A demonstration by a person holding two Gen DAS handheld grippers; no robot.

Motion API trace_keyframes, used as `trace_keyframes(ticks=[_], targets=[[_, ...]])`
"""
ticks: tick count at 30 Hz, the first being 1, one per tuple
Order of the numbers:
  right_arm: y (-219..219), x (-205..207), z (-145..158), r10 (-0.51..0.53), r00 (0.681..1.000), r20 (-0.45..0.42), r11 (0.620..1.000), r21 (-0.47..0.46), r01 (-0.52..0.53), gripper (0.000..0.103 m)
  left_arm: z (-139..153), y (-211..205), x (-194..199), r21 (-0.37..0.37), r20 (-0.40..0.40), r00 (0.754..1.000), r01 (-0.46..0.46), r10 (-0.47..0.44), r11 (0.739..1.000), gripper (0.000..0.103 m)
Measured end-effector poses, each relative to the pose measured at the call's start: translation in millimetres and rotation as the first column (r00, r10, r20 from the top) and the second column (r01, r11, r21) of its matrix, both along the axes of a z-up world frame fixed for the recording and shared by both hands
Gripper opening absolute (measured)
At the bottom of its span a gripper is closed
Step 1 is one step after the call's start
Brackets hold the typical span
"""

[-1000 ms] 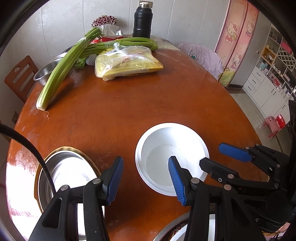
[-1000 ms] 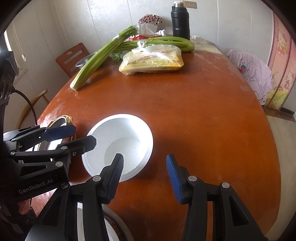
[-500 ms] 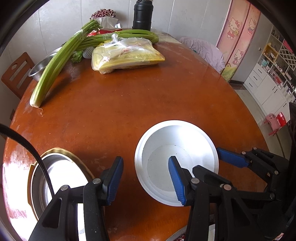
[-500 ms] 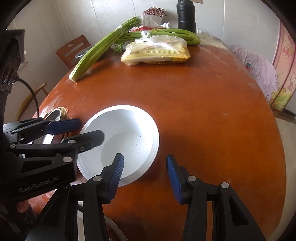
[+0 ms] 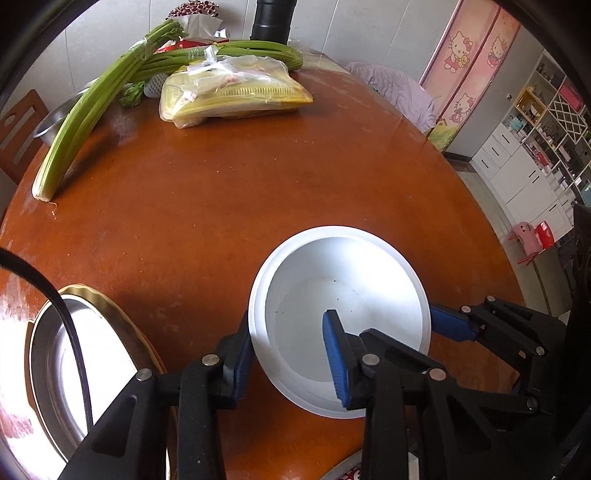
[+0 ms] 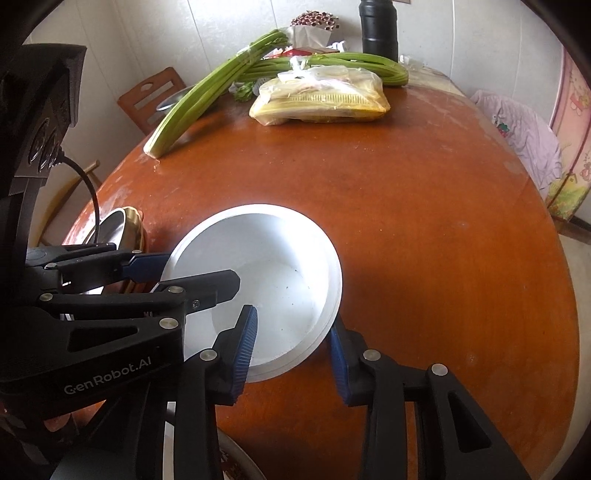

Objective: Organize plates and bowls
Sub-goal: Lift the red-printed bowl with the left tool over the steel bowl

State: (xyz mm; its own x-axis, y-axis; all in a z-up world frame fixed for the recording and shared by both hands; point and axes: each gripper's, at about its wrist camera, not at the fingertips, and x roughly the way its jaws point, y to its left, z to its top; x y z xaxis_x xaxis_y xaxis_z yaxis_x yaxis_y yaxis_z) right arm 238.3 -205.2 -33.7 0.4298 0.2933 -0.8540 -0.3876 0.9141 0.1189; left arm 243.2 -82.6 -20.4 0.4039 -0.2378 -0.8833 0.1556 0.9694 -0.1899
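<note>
1. Left wrist view: we take the white bowl [image 5: 343, 314] as landmark. It sits on the brown table [image 5: 258, 192], on the near side of the top.
2. Our left gripper [image 5: 286, 354] straddles the bowl's near-left wall: one blue pad lies against the outside of the rim, the other stands inside. Its jaws have just been closing; we cannot tell whether the inner pad presses the wall.
3. Our right gripper [image 5: 439, 325] meets the bowl's right rim, one blue pad outside it.
4. Left of the bowl, near the table edge, lies a steel dish [image 5: 59, 354] on a gold-rimmed plate [image 5: 96, 295].
5. Far beyond the bowl lie celery [image 5: 85, 118], a yellow bag [image 5: 236, 96] and a black flask [image 5: 273, 18].
6. Right wrist view: the bowl [image 6: 266, 273] again sits on the table [image 6: 424, 229].
7. Our right gripper [image 6: 291, 347] straddles the bowl's near rim, one pad inside, one just outside. Its jaws have just been closing with the rim between them; firm contact is not clear.
8. Our left gripper [image 6: 192, 273] reaches over the bowl's left rim.
9. The celery [image 6: 207, 96], bag [image 6: 321, 99] and flask [image 6: 378, 26] lie far beyond the bowl.
</note>
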Motion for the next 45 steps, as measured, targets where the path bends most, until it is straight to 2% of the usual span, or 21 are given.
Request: trace_keyframes(ticks=[6,13,23,45], targets=[[-0.4,-6.6,11.3,0.001,1.000,0.029,1.000,0.010,-0.002,0.040,14.2,0.5,-9.0,-0.021,0.029,1.000,0.005,-0.004,1.000,0.035],[0.6,-21.7,27.9,0.006,0.998,0.066,1.000,0.019,-0.008,0.040,35.9,-1.6,-25.6,-0.010,0.073,0.997,0.008,-0.007,1.000,0.036],[-0.9,-58.8,58.4,0.019,0.990,0.143,0.999,0.026,-0.023,0.040,67.3,-2.9,-60.2,-0.009,0.152,0.988,0.010,-0.008,1.000,0.036],[-4.6,-130.6,77.0,0.036,0.977,0.208,0.999,0.024,-0.042,0.040,82.8,-6.4,-132.2,-0.010,0.219,0.976,0.012,-0.010,1.000,0.036]])
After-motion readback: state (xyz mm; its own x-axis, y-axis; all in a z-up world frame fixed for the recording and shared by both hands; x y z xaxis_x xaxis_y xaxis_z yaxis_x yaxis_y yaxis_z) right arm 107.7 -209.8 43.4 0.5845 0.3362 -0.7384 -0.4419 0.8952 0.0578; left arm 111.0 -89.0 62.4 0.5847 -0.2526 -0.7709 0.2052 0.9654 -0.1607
